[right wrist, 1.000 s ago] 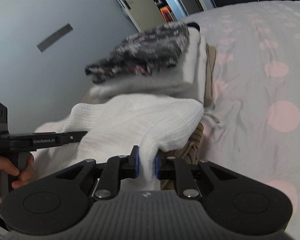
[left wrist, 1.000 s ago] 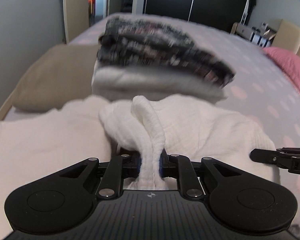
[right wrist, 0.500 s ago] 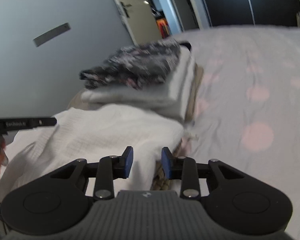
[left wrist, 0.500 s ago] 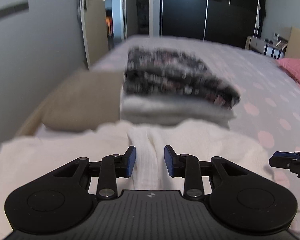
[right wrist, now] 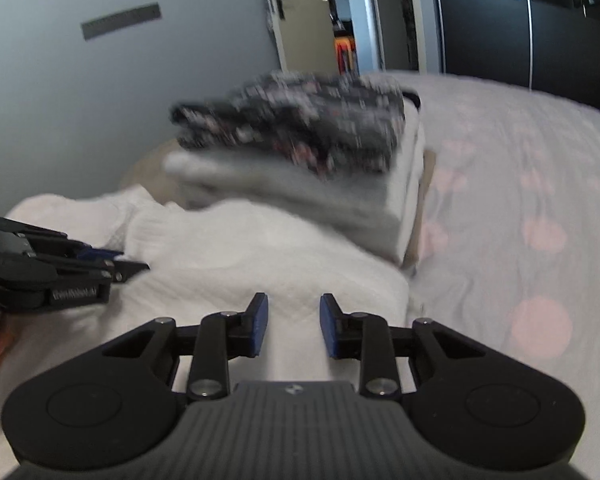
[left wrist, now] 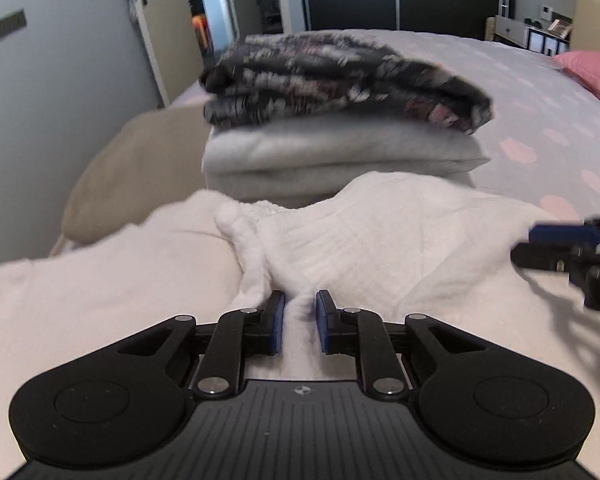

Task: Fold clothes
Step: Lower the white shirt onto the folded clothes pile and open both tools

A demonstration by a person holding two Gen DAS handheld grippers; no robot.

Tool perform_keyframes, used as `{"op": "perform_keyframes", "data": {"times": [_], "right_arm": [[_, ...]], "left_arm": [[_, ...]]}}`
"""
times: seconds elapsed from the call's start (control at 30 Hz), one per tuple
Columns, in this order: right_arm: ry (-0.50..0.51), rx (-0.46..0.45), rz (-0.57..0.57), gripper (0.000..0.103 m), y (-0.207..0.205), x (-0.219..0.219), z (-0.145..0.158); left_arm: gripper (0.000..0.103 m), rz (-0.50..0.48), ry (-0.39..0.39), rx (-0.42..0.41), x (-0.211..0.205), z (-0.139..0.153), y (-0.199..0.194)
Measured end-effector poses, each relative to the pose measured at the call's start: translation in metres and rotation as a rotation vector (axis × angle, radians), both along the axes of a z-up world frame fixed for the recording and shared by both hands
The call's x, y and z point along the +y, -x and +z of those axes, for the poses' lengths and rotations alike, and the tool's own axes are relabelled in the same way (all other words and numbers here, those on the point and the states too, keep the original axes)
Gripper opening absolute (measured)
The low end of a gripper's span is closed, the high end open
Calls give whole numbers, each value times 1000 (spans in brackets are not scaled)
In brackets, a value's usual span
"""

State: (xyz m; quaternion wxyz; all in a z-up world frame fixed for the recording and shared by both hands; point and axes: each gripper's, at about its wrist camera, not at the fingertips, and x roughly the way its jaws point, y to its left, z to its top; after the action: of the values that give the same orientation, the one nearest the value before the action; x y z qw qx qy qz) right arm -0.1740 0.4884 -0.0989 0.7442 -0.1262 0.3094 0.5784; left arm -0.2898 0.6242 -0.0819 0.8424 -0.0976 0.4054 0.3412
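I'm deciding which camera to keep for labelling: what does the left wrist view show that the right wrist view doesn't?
Only the left wrist view shows the pink pillow and the bunched ridge of the white garment running into the open left gripper. Only the right wrist view shows the garment's folded right edge by the open right gripper. Both show the dark patterned garment stacked on a folded grey one.

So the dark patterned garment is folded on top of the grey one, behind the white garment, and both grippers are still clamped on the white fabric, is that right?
Not quite: neither gripper is clamped. The left gripper and right gripper both stand open over the white garment, as each wrist view shows. The dark patterned garment does sit on the grey one, behind the white one.
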Motion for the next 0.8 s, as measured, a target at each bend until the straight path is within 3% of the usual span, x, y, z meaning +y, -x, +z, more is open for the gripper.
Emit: {"op": "perform_keyframes", "data": {"times": [0.2, 0.37, 0.53, 0.63, 0.8], "right_arm": [[41, 3, -1, 32, -5, 6, -36], [62, -3, 8, 33, -6, 9, -39], [82, 17, 16, 36, -9, 7, -28], [42, 9, 23, 44, -2, -8, -12], [-21, -6, 94, 44, 26, -43, 12]], "left_arm": [[15, 58, 57, 3, 6, -25, -9], [14, 124, 131, -61, 14, -30, -3], [14, 65, 75, -51, -2, -10, 7], [17, 62, 95, -64, -11, 9, 21], [21, 32, 133, -44, -36, 35, 38]]}}
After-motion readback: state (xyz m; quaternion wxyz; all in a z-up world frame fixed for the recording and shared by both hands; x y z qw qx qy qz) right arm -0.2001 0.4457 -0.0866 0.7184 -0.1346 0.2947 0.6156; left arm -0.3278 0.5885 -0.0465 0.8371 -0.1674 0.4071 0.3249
